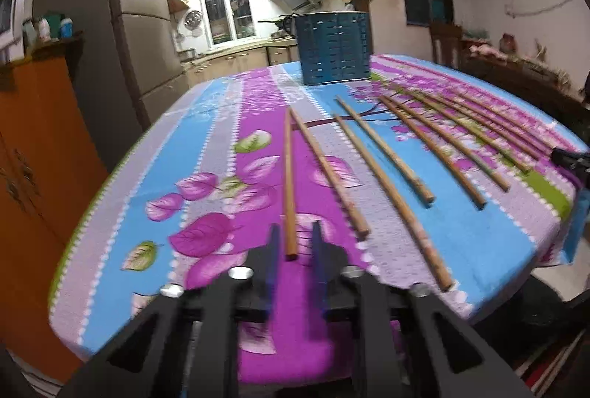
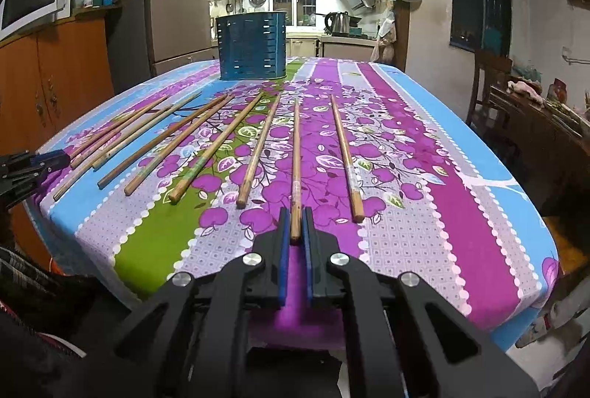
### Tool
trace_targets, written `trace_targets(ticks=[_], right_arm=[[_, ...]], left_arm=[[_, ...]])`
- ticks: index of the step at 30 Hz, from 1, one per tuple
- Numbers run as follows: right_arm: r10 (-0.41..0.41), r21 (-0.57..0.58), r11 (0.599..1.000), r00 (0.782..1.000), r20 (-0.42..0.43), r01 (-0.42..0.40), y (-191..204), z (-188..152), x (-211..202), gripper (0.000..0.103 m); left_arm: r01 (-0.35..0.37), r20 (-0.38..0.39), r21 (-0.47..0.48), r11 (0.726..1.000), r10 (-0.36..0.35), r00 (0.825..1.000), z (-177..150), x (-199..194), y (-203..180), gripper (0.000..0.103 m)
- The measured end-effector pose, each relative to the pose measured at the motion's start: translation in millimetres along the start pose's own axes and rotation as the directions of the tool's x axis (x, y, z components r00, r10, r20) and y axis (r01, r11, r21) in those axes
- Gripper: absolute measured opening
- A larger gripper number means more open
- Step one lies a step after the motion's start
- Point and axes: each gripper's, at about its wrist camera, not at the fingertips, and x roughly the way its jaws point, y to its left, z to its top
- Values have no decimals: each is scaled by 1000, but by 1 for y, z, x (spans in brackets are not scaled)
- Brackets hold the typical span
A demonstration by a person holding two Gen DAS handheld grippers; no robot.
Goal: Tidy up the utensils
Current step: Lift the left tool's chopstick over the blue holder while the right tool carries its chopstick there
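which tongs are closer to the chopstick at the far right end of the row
Right. The right tongs grip the neighbouring chopstick beside the rightmost chopstick; the left tongs are at the leftmost chopstick, at the opposite end.

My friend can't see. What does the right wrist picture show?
The right gripper is shut on the near end of a brown wooden chopstick lying on a flowery purple and blue tablecloth. More chopsticks lie in a row beside it, and a blue slotted utensil holder stands behind.
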Motion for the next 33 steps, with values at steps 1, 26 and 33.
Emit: trace_targets(ticks=[1, 26, 33], right_arm=[[0, 7, 1000, 1000, -3, 0, 0, 0, -1, 5], [86, -143, 989, 934, 347, -38, 2, 153, -75, 5], [177, -163, 978, 930, 321, -130, 1, 214, -74, 5]], left_arm=[[-11, 5, 9, 1000, 11, 1000, -1, 0, -2, 9], [111, 227, -119, 987, -82, 970, 149, -99, 52, 8], [190, 285, -138, 972, -145, 948, 204, -104, 66, 8]])
